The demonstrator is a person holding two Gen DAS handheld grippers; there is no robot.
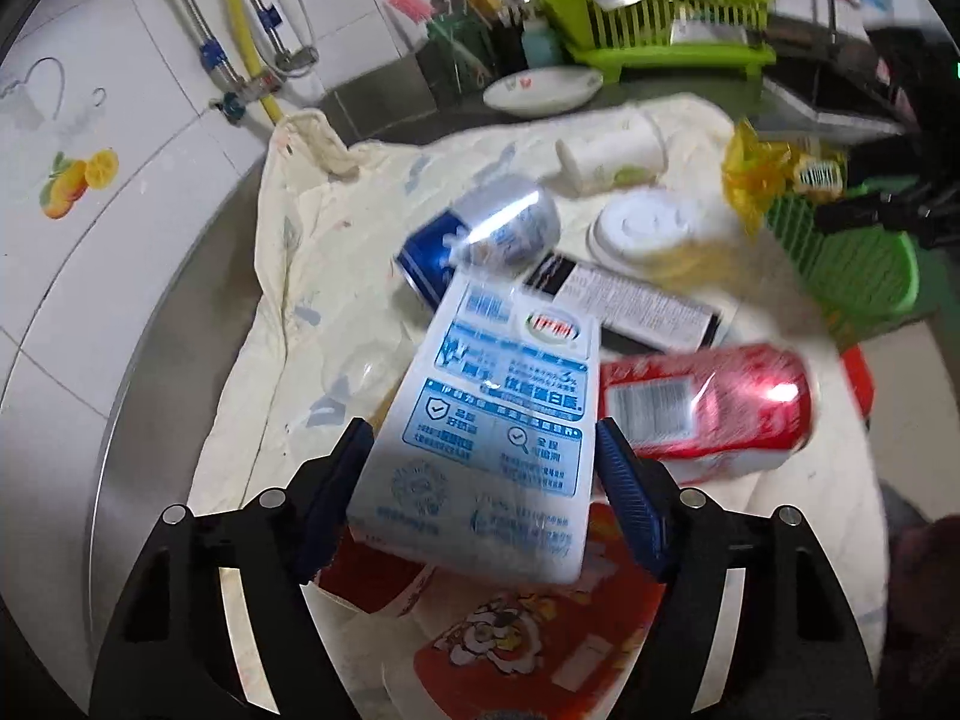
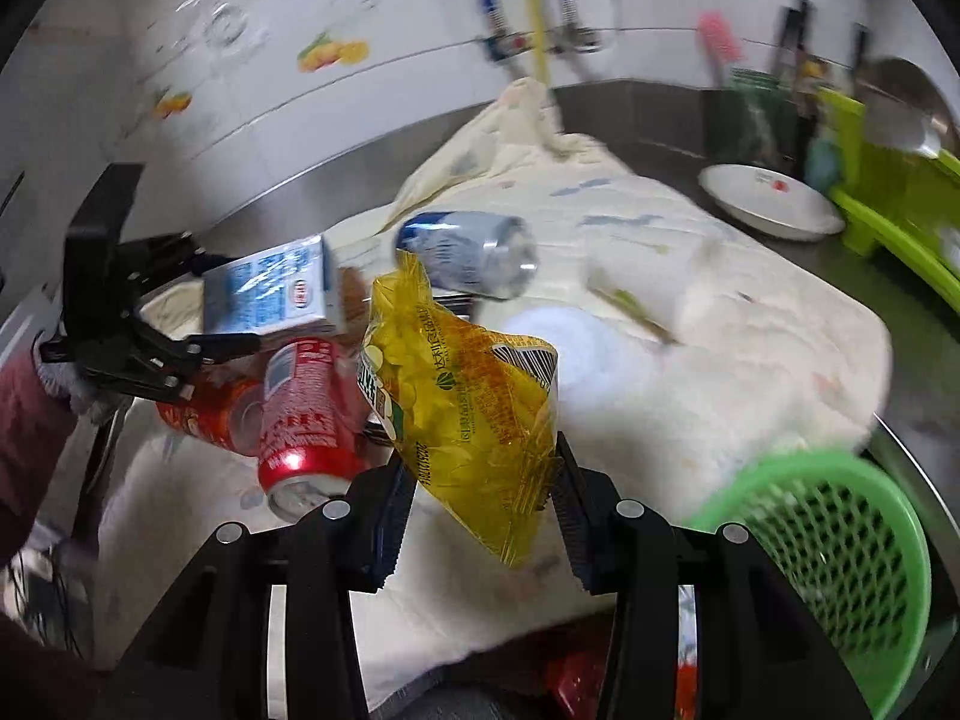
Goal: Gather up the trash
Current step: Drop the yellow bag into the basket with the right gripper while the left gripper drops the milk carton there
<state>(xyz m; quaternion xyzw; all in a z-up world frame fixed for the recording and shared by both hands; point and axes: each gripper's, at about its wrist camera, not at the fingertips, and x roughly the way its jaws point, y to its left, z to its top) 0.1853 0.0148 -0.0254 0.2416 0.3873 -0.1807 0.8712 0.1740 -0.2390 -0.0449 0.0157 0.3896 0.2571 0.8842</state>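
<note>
left gripper (image 1: 486, 480) around 1 milk carton (image 1: 498, 408), right gripper (image 2: 480, 504) pinching 1 yellow bag (image 2: 462, 396); 2 cans (image 1: 708, 408)

Stainless steel counter (image 1: 150, 372) is covered in the middle by cream cloth (image 1: 312, 228). On cloth: blue-silver can (image 1: 480, 234) on its side, red can (image 1: 708, 408), white lid (image 1: 642, 225), white cup (image 1: 612, 156) tipped over, dark printed box (image 1: 630, 300). White plate (image 1: 540, 90) and green dish rack (image 1: 672, 30) seen directly on steel behind cloth.

The right gripper (image 2: 480, 516) clamps a yellow snack bag (image 2: 474, 414). Left of the bag lies a red can (image 2: 300, 420); behind it a blue can (image 2: 468, 252); lower right, a green basket (image 2: 840, 552).
</note>
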